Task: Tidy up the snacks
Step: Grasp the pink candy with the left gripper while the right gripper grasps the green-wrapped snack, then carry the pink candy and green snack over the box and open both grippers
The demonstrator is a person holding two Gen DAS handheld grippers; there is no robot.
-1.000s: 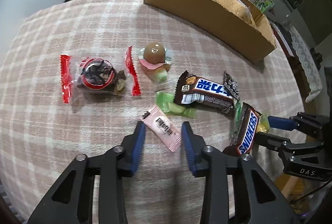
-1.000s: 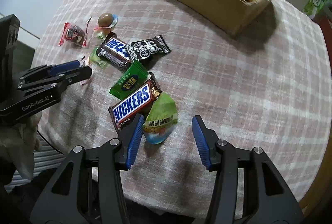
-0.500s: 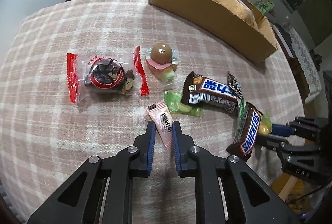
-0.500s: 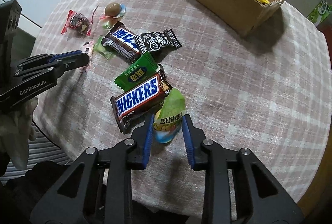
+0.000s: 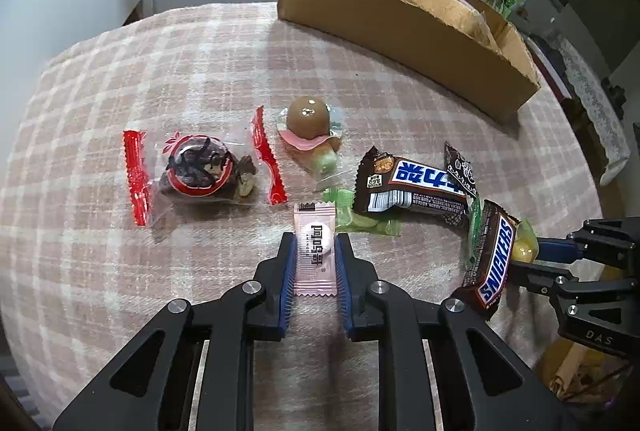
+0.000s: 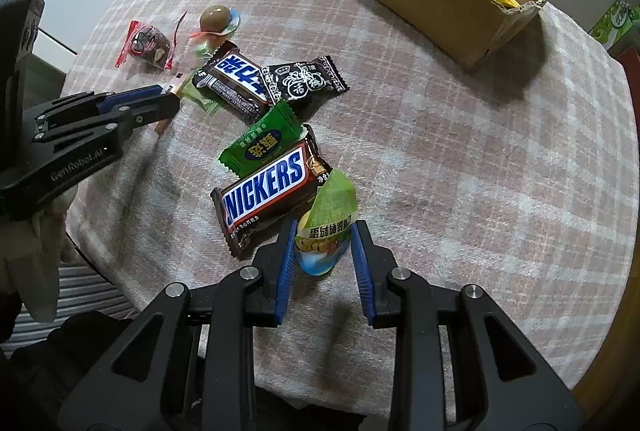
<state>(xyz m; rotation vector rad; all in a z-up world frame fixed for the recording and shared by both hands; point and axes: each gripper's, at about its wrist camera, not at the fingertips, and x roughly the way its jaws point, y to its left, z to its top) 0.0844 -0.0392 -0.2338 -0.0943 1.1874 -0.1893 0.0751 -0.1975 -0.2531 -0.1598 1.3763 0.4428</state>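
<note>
My left gripper (image 5: 315,245) is shut on a small pink candy packet (image 5: 315,251) lying on the checked tablecloth. My right gripper (image 6: 323,233) is shut on a green-and-yellow snack pouch (image 6: 326,227) beside a Snickers bar (image 6: 267,191). More snacks lie between the grippers: a green packet (image 6: 262,145), a black packet (image 6: 306,79), a second brown-and-blue bar (image 5: 416,187), a clear red-edged pack of dark sweets (image 5: 200,173) and a round brown jelly (image 5: 309,117). The open cardboard box (image 5: 400,27) stands at the far side with snacks inside.
The round table's edge (image 6: 608,331) curves close on the right of the right wrist view. A gloved hand (image 6: 36,243) holds the left gripper at that view's left. A green box (image 6: 614,21) sits beyond the table at far right.
Both grippers went from wide open to shut: the left on the pink packet, the right on the green-and-yellow pouch. Both cameras drew slightly closer to the table.
</note>
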